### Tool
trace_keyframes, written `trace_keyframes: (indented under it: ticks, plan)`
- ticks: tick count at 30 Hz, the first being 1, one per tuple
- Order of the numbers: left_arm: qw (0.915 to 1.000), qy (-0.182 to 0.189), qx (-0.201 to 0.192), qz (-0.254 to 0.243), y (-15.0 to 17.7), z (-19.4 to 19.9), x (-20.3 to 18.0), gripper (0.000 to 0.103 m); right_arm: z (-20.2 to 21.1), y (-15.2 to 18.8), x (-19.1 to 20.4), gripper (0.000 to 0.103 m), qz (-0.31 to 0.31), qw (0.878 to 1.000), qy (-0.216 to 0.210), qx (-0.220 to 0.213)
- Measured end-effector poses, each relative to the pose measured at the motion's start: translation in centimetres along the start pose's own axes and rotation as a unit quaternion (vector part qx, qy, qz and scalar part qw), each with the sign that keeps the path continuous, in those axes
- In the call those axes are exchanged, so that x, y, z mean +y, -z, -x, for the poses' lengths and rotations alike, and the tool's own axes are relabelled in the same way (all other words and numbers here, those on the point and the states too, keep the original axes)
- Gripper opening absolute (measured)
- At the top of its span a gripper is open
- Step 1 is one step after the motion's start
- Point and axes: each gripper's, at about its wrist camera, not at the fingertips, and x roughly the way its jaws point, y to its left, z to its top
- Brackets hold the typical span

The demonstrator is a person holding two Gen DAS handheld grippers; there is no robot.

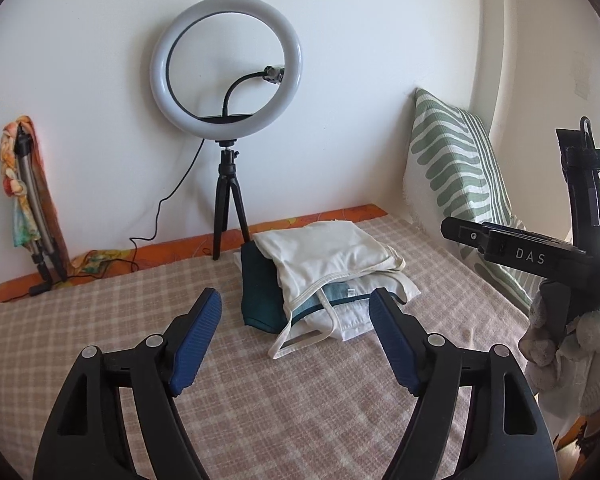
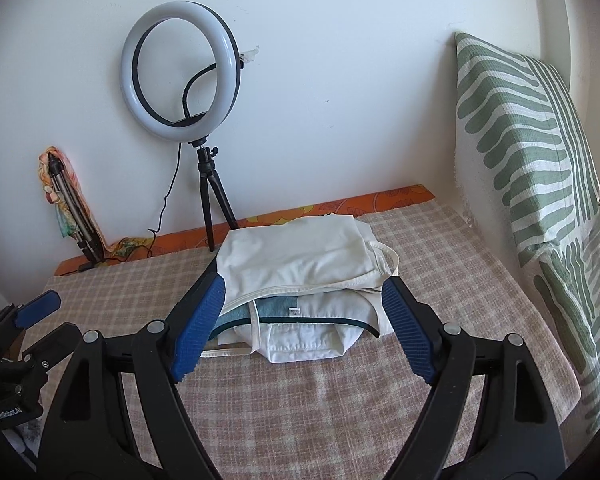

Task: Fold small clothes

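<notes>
A stack of folded small clothes lies on the checked bed cover. A white top lies uppermost, over a dark teal piece and a white and light-blue garment. A loose white strap hangs out at the front. My left gripper is open and empty, above the cover just short of the stack. My right gripper is open and empty, its blue pads on either side of the stack's near edge. The white top shows there too.
A ring light on a black tripod stands behind the stack by the wall. A green-striped pillow leans at the right. A folded tripod wrapped in cloth leans at the left. An orange bed edge runs along the wall.
</notes>
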Motion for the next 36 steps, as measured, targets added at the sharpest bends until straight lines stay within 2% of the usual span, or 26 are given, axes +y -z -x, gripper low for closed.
trace_keyframes:
  ticks: [4,8,16,18,26,36]
  plan:
    - [0.9999,-0.002,-0.014,-0.004,1.1,2.6,0.2,0.081,2.0,1.4,1.1,0.084,-0.001,1.000,0.004,-0.009]
    - [0.9998,-0.007,-0.018,-0.009,2.4,4.5,0.4,0.081,3.2,3.1,2.1,0.097,-0.004,1.000,0.004,-0.013]
    - [0.9993,-0.022,-0.023,-0.022,5.1,7.4,0.8,0.083,4.6,6.2,4.1,0.097,0.003,1.000,0.011,-0.015]
    - [0.9993,-0.024,-0.022,-0.017,5.8,7.8,1.2,0.087,4.8,7.0,4.6,0.097,0.002,1.000,0.009,-0.013]
    - [0.9990,-0.042,-0.014,-0.005,8.3,8.4,2.6,0.089,4.6,9.9,6.1,0.097,0.010,0.999,0.028,-0.016]
    - [0.9974,-0.072,-0.003,-0.008,10.0,7.6,3.2,0.090,3.4,10.9,6.8,0.097,0.011,0.999,0.025,-0.017]
